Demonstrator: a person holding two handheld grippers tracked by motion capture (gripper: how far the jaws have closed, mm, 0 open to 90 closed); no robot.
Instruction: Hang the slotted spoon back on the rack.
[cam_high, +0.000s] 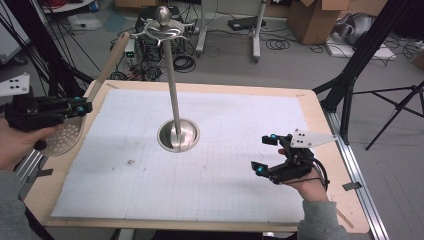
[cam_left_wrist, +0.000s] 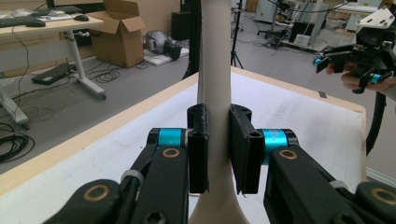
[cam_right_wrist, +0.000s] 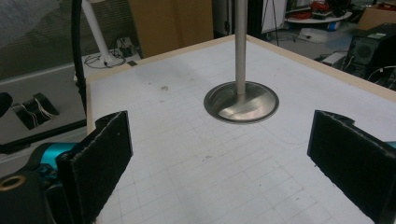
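Observation:
My left gripper (cam_high: 80, 107) is shut on the pale wooden handle (cam_high: 114, 56) of a skimmer, at the table's left edge. Its perforated metal bowl (cam_high: 63, 138) hangs low by the hand, and the handle slants up towards the hooks (cam_high: 162, 30) atop a metal stand. In the left gripper view both pads clamp the handle (cam_left_wrist: 215, 70) near where it widens. The stand's pole (cam_high: 172, 85) rises from a round base (cam_high: 178, 135) at mid-table. My right gripper (cam_high: 264, 154) stands open over the mat at the front right, with nothing between its pads (cam_right_wrist: 100, 158); the stand's base (cam_right_wrist: 241, 102) lies ahead.
A white gridded mat (cam_high: 210, 170) covers the wooden table (cam_high: 322, 135). Beyond the far edge the floor holds cables, boxes and black tripod legs (cam_high: 350, 75). Cardboard boxes (cam_left_wrist: 116, 32) and a desk stand off to the side.

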